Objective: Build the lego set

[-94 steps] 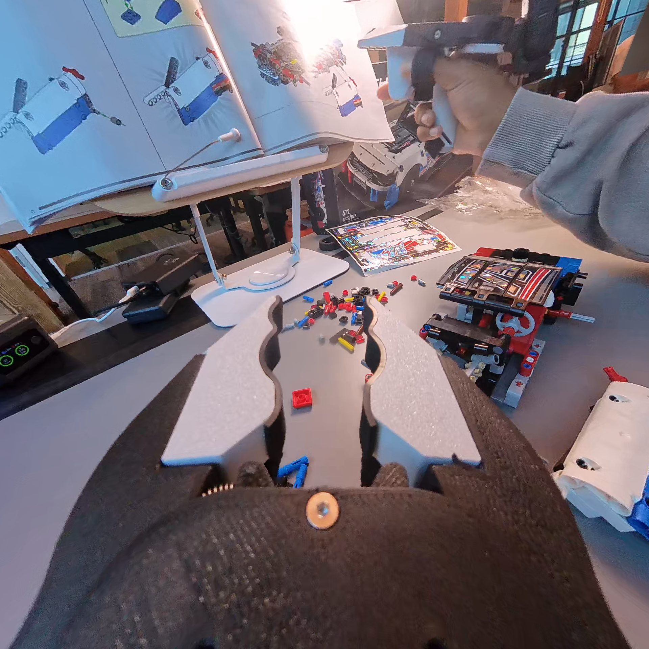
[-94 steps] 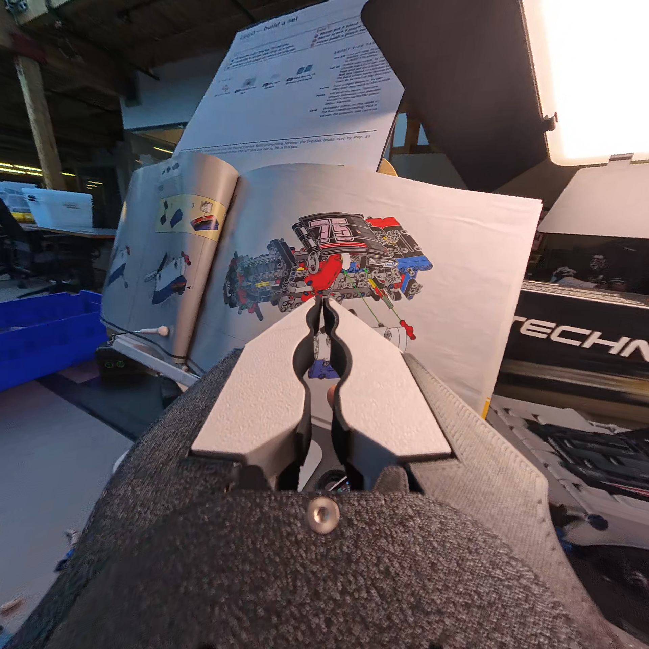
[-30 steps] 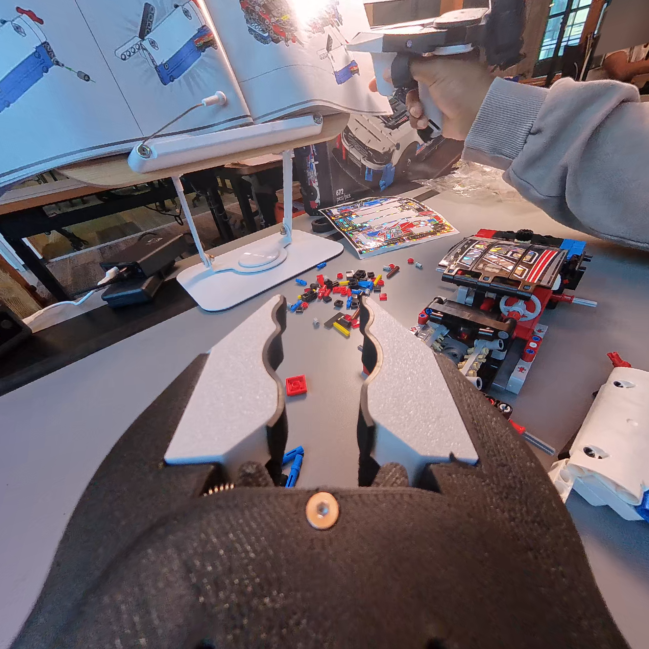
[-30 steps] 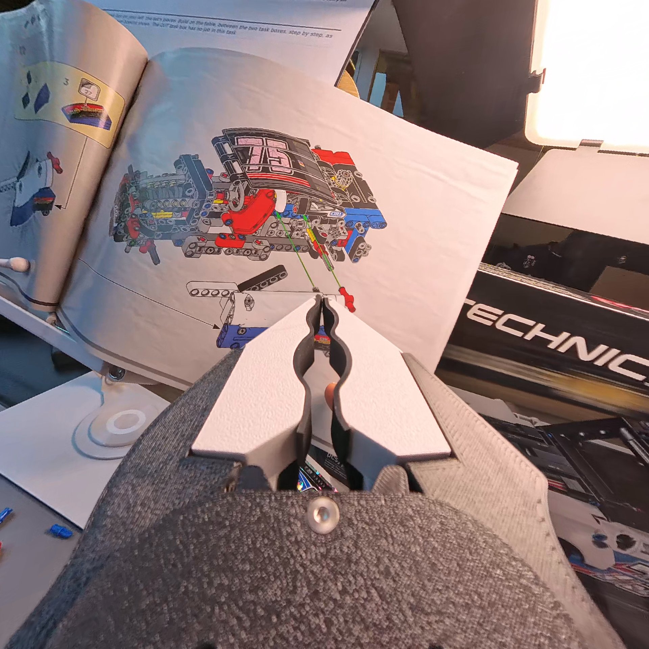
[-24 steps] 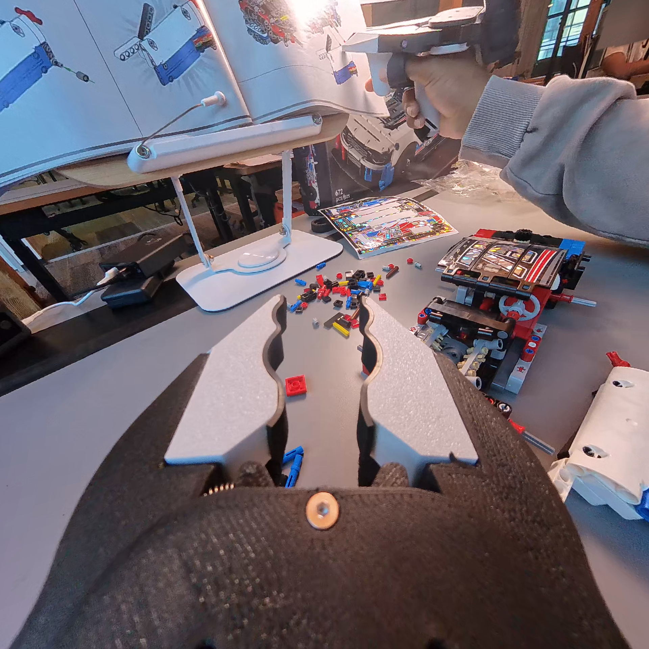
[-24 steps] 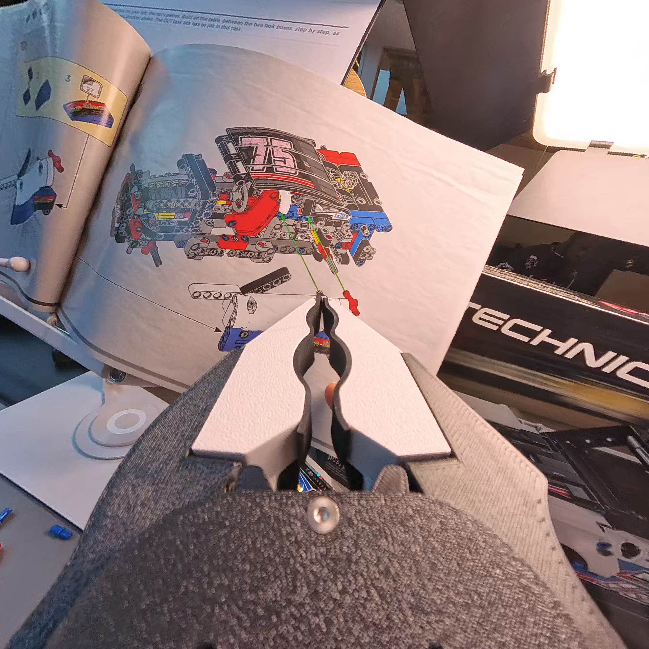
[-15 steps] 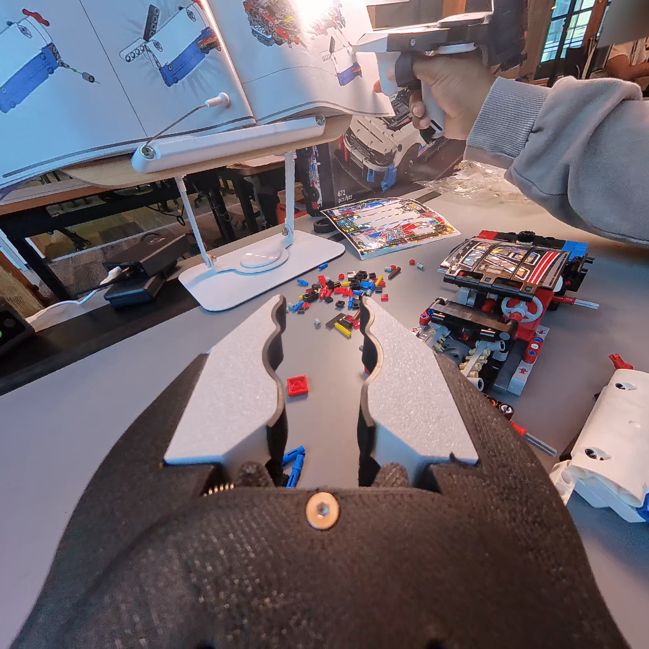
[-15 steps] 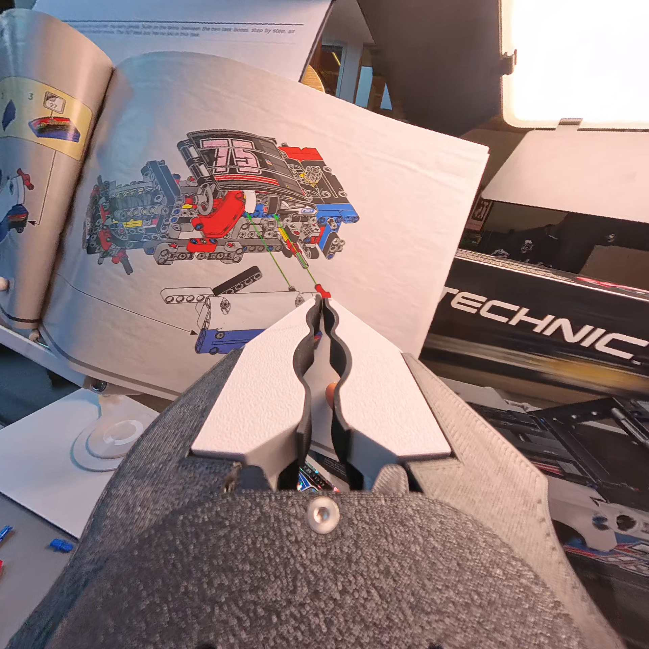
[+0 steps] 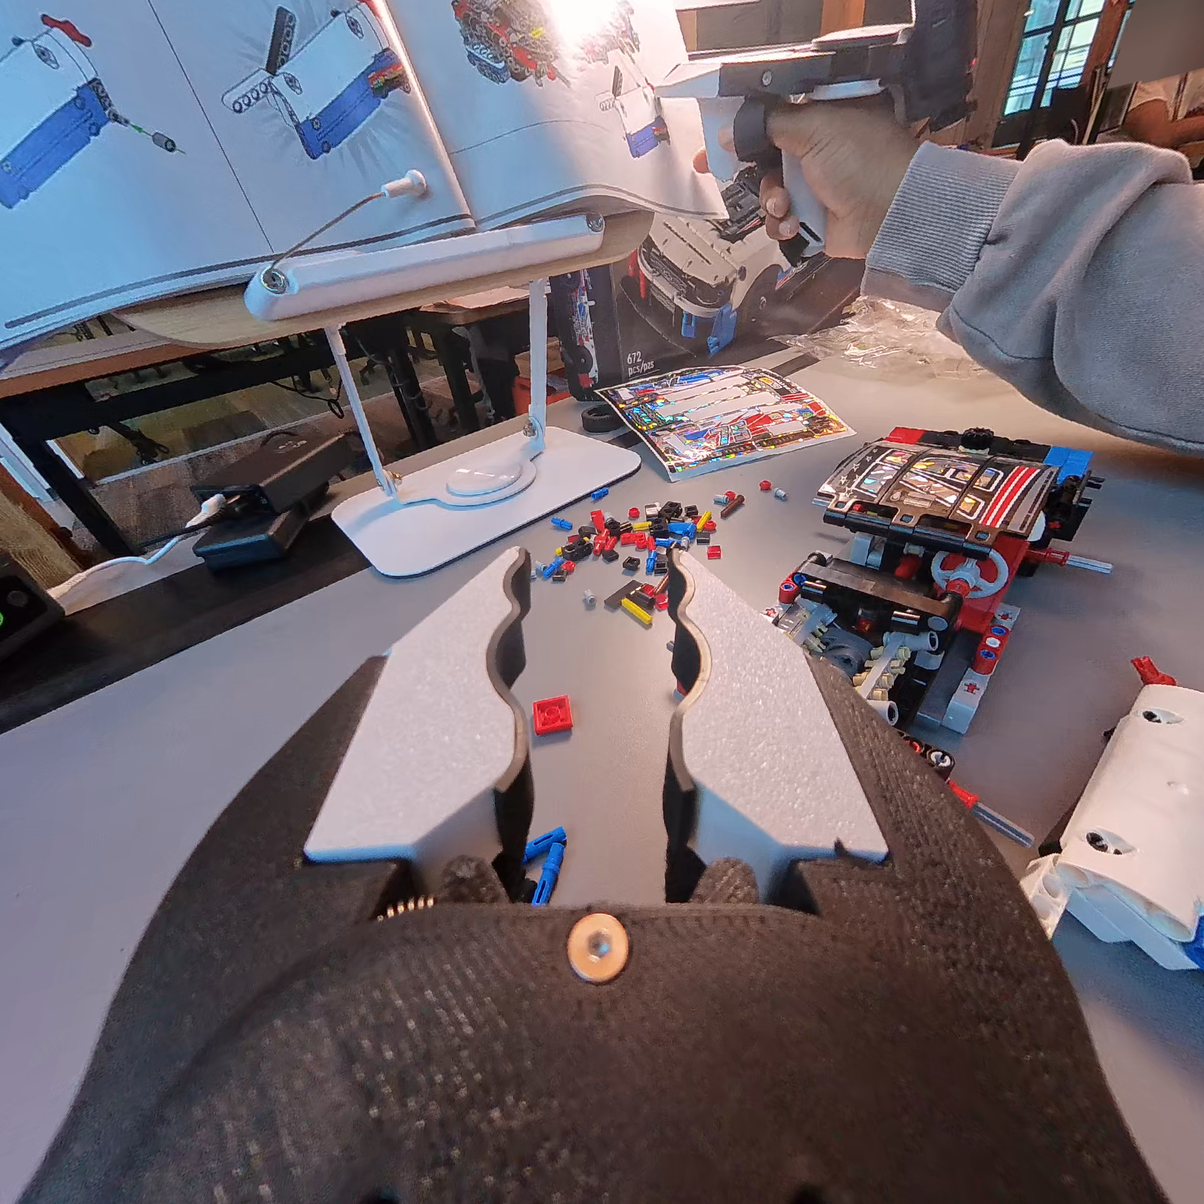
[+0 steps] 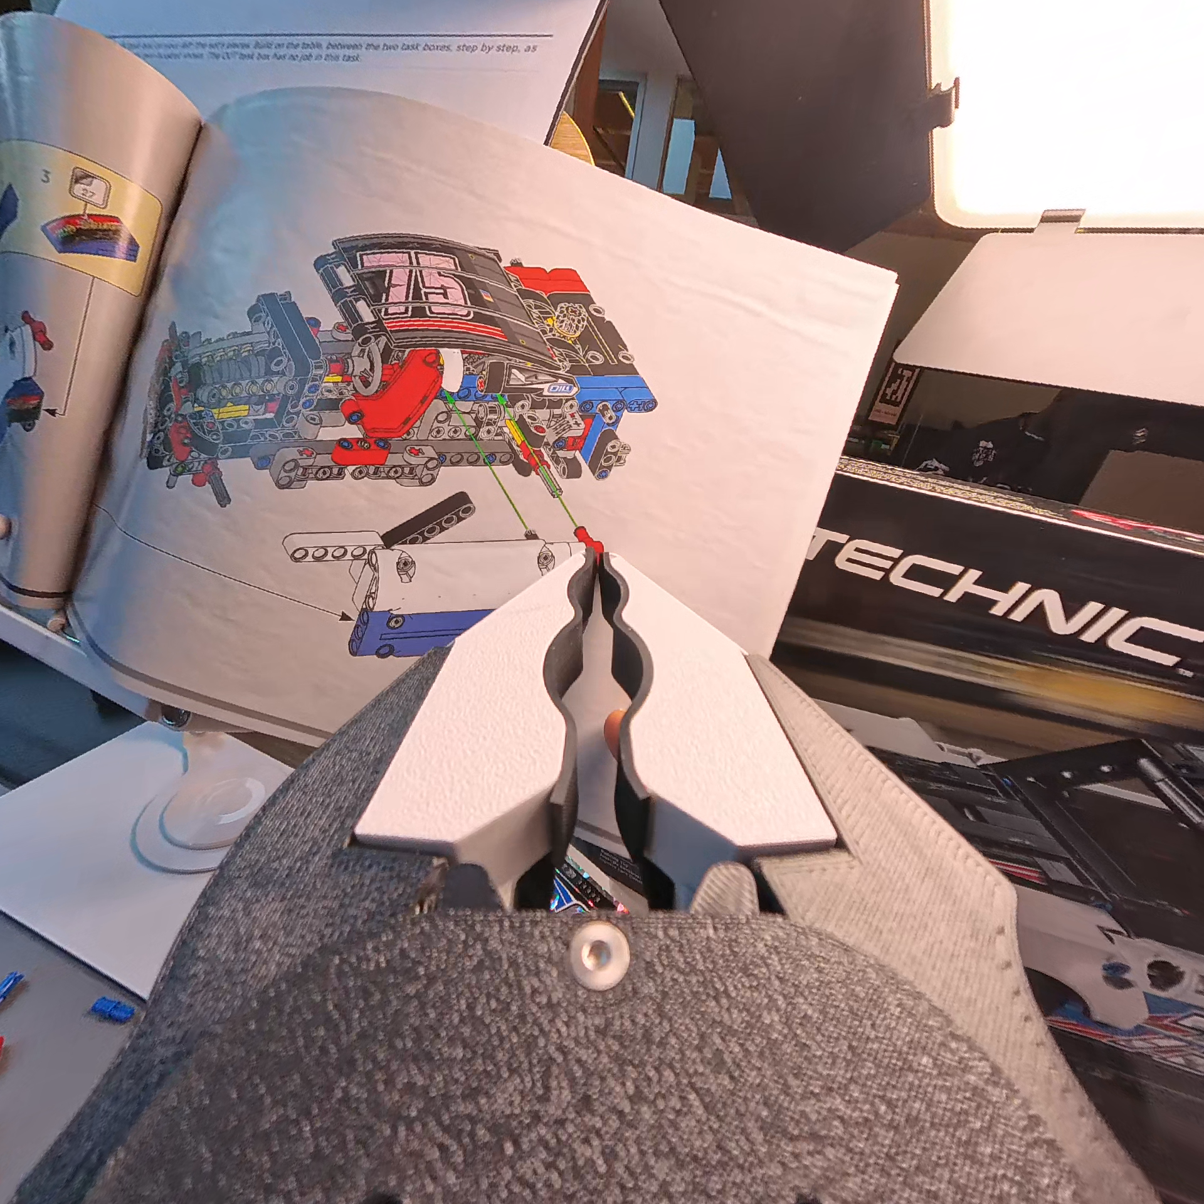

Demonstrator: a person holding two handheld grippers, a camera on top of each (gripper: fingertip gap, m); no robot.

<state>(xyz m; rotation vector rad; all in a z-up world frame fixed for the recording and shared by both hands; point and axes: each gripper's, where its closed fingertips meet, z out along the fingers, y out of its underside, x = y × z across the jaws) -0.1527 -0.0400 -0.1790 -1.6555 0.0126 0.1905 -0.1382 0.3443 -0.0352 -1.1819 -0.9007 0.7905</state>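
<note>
My left gripper point(image 9: 598, 560) is open and empty, low over the grey table. A small red plate point(image 9: 552, 715) lies on the table between its fingers, and blue pins point(image 9: 544, 860) lie near its base. The part-built car chassis point(image 9: 925, 554) sits to the right, with a white body panel point(image 9: 1133, 814) at the right edge. A pile of loose small pieces point(image 9: 638, 528) lies ahead. My right gripper point(image 10: 594, 555) is shut with nothing visible in it, its tips at the right page of the open instruction booklet point(image 10: 651, 260). It also shows raised in the left wrist view point(image 9: 690, 85).
The booklet rests on a white stand point(image 9: 488, 495). A sticker sheet point(image 9: 723, 417) and the dark set box point(image 10: 977, 586) lie behind the pieces. A bright light panel point(image 10: 1075, 98) is at the upper right. Black power adapters point(image 9: 260, 508) sit past the table's left edge. Spacing between my two grippers at the tips: around 40 cm.
My right gripper, still shut, has dropped from the car drawing to the lower right part of the page. My left gripper has barely moved and stays open.
</note>
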